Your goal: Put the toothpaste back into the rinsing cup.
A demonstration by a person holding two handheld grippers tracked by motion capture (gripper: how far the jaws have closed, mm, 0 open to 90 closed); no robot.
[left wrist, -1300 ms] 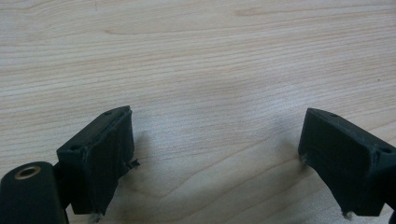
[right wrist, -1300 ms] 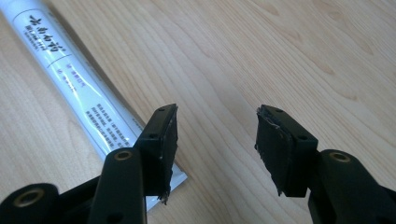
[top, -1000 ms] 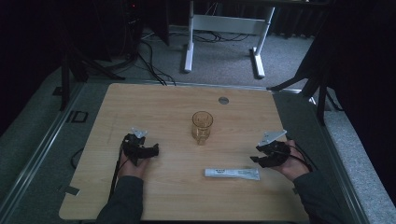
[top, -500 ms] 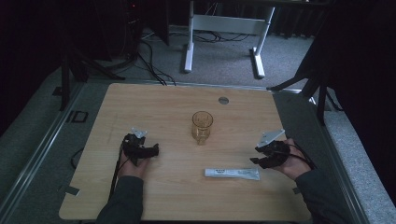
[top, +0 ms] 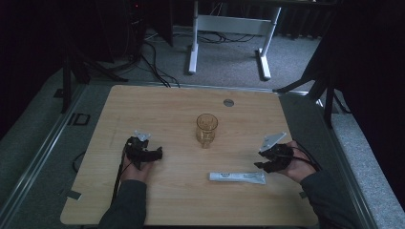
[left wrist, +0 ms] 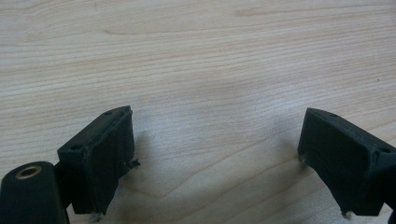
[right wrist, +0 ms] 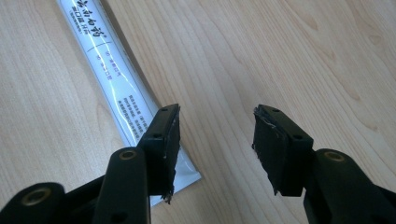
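Observation:
A clear amber glass (top: 206, 130) stands upright in the middle of the wooden table (top: 167, 105). A white tube with printed text (top: 237, 177) lies flat in front of it, to the right. My left gripper (top: 155, 153) rests on the table left of the glass, open, with bare wood between its jaws (left wrist: 215, 140). My right gripper (top: 260, 159) sits just right of the tube's end and is open. In the right gripper view (right wrist: 215, 130) its jaws have just been closing a little over bare wood, and the tube's crimped end (right wrist: 114, 79) lies beside and under the left jaw.
A round grey grommet (top: 229, 102) is set into the table near its far edge. Beyond the table, a white desk frame (top: 229, 24) and cables (top: 153, 52) lie on the grey carpet. Dark stands flank both sides.

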